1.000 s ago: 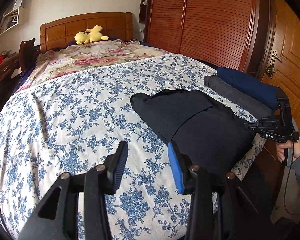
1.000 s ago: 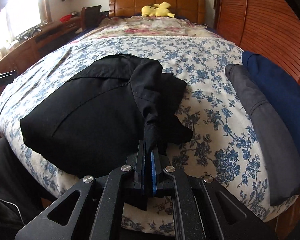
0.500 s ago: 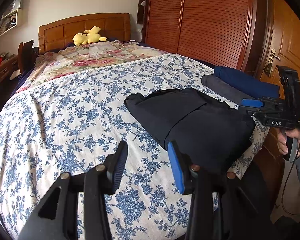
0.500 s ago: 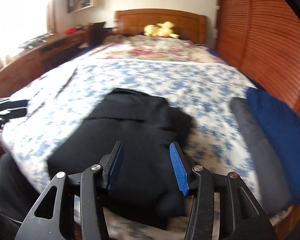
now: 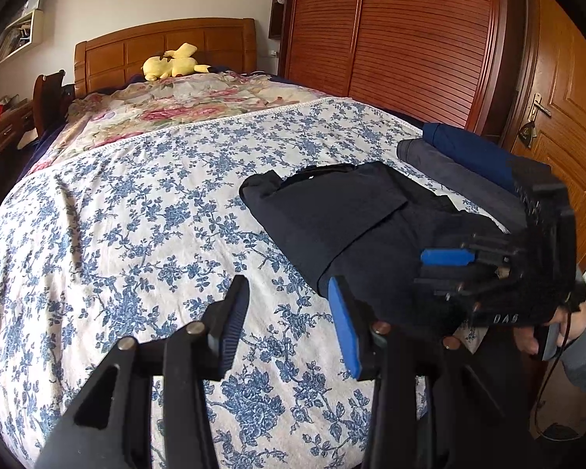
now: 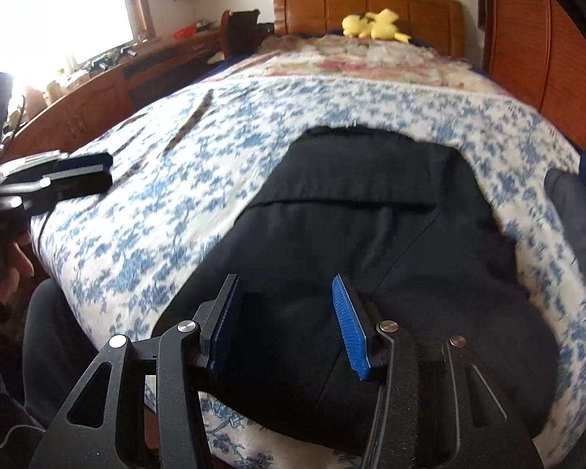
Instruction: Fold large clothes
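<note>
Folded black garment (image 6: 371, 242) on floral-sheeted bed (image 5: 136, 215)
Left claw (image 5: 289, 322) and right claw (image 6: 289, 320) gape part-open, gripping nothing.

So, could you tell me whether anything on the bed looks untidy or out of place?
Mostly tidy. The black garment is folded, but a bunched bit of cloth pokes out past its far left corner. The grey and blue clothes lie neatly beside it.
</note>
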A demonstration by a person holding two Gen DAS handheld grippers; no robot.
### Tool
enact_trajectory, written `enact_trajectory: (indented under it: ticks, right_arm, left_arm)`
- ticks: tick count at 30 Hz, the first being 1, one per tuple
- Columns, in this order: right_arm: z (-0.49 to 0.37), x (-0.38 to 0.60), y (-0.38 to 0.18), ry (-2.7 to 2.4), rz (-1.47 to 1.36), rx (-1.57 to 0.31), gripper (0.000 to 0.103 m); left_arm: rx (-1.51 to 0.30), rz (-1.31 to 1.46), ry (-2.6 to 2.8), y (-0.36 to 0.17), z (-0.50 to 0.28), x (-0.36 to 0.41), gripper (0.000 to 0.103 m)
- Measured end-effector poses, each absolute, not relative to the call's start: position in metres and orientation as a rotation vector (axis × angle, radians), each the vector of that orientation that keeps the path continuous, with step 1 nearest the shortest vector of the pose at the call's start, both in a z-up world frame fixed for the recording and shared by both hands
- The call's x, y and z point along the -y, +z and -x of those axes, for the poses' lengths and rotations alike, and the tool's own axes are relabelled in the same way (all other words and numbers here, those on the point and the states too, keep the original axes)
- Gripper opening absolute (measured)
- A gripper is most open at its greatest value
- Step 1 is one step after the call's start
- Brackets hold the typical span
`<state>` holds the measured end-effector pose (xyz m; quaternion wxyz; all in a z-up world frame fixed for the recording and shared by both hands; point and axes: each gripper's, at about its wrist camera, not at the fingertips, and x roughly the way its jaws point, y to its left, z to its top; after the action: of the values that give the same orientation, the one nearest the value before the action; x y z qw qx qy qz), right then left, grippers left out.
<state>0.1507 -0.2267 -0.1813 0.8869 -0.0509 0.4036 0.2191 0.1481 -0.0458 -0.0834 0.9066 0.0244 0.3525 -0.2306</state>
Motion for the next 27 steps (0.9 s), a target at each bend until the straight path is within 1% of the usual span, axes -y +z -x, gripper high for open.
enact_trajectory:
  ticks: [4,8,12,17,27]
  right_arm:
    - [-0.143,0.221,-0.2,0.454,0.143,-0.826,0.049]
    - [-0.144,0.225,-0.199,0.462,0.127,-0.837,0.049]
    - [-0.139,0.231,-0.185,0.463,0.112,-0.829,0.048]
    - [-0.116,0.259,-0.163,0.47,0.071,-0.764,0.048]
    - [-0.1,0.329,-0.154,0.307,0.032,-0.748,0.048]
  left_arm:
    - [-0.735,-0.055,-0.473,-0.087,-0.149,0.047,0.041]
    - [-0.732,-0.055,-0.47,-0.086,-0.149,0.046,0.041]
    - [-0.732,-0.052,-0.47,-0.086,-0.153,0.045,0.041]
    - [-0.752,-0.052,-0.484,-0.097,-0.161,0.052,0.041]
    - [-0.822,-0.104,-0.531,-0.127,-0.201,0.099,0.041]
